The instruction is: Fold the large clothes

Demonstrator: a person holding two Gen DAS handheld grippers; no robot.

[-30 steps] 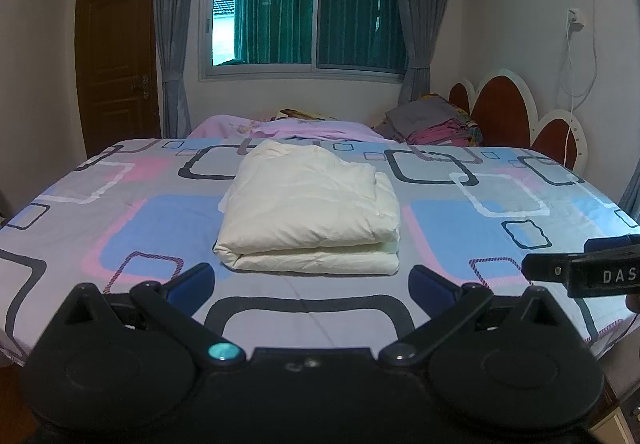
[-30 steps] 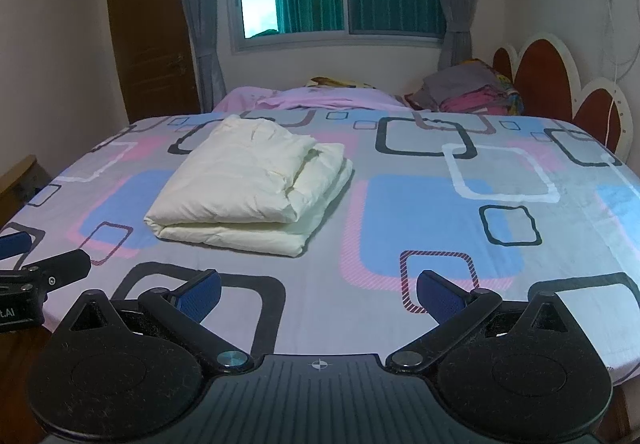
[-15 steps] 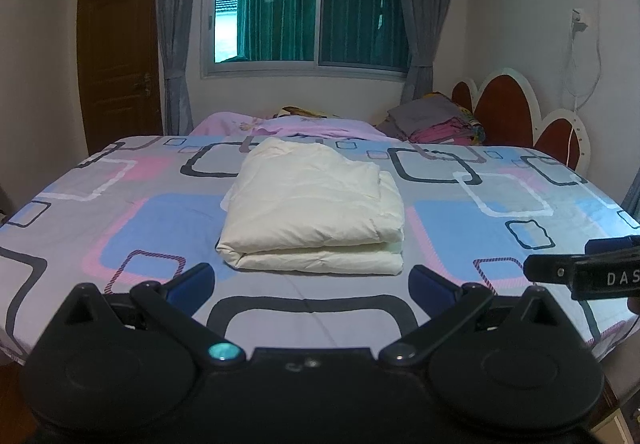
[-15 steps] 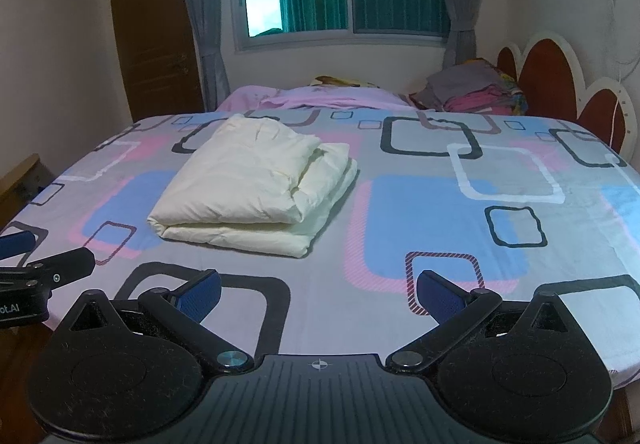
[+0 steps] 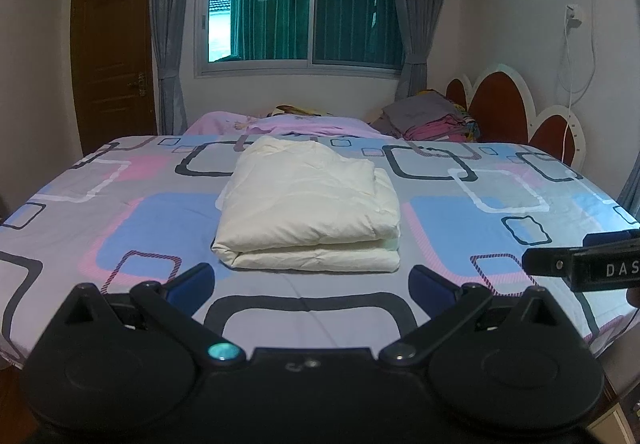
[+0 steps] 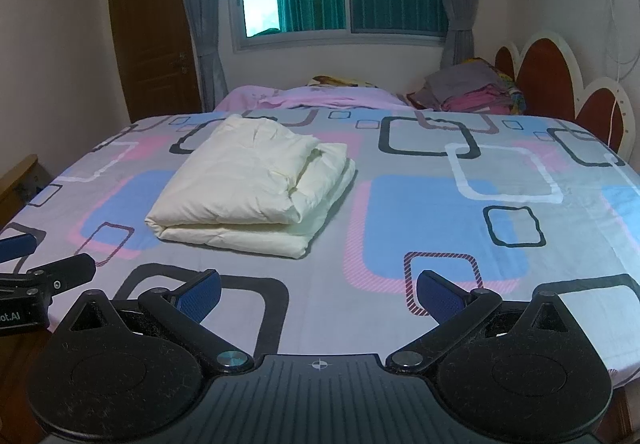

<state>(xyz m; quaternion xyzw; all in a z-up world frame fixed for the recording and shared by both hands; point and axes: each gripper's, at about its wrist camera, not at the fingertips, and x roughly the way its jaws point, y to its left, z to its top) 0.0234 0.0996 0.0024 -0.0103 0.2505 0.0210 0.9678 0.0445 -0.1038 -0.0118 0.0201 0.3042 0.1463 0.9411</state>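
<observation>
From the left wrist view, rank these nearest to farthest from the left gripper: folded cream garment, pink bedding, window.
1. Cream garment, folded on the bedspread just ahead of the open left gripper.
2. Pink bedding, along the bed's far edge.
3. Window, on the back wall beyond the bed.

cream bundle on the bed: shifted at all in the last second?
No. The folded cream garment lies on the same blue square of the bedsheet; its slight shift in frame comes from the camera. Both grippers, left and right, are open and clear of it.
</observation>
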